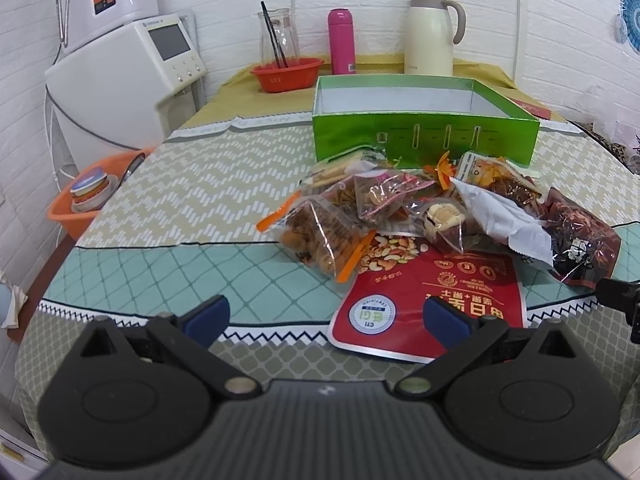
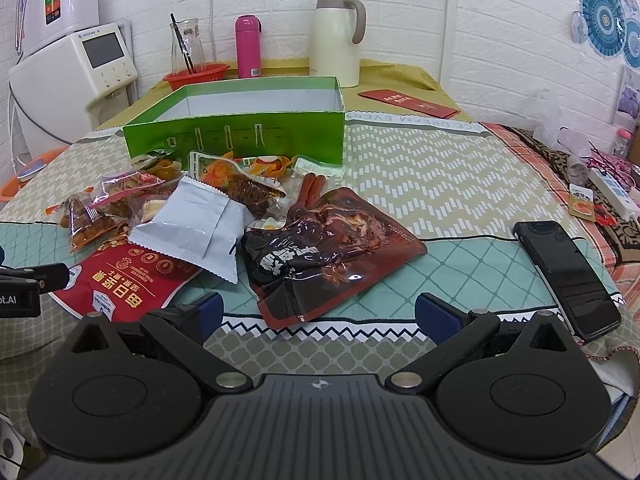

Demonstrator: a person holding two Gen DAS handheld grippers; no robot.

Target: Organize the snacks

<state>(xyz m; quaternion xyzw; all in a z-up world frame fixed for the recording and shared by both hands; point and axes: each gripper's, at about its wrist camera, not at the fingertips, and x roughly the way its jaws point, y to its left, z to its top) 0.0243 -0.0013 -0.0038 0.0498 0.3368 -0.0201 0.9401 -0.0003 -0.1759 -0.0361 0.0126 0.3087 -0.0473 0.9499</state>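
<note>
A pile of snack packets (image 1: 400, 208) lies on the table in front of an open, empty green box (image 1: 424, 136), which also shows in the right wrist view (image 2: 240, 136). A red nut bag (image 1: 432, 304) lies nearest, also seen in the right wrist view (image 2: 128, 276). A white pouch (image 2: 196, 228) and a dark red packet (image 2: 324, 248) lie beside it. My left gripper (image 1: 326, 320) is open and empty, just short of the red bag. My right gripper (image 2: 318, 316) is open and empty, just short of the dark red packet.
A black phone (image 2: 568, 276) lies at the table's right edge. A red bowl (image 1: 286, 74), glass carafe (image 1: 278, 36), pink bottle (image 1: 341, 40) and cream thermos (image 1: 430, 32) stand behind the box. A water dispenser (image 1: 120, 76) and orange basin (image 1: 92, 200) are at the left. A power strip (image 2: 612, 192) lies far right.
</note>
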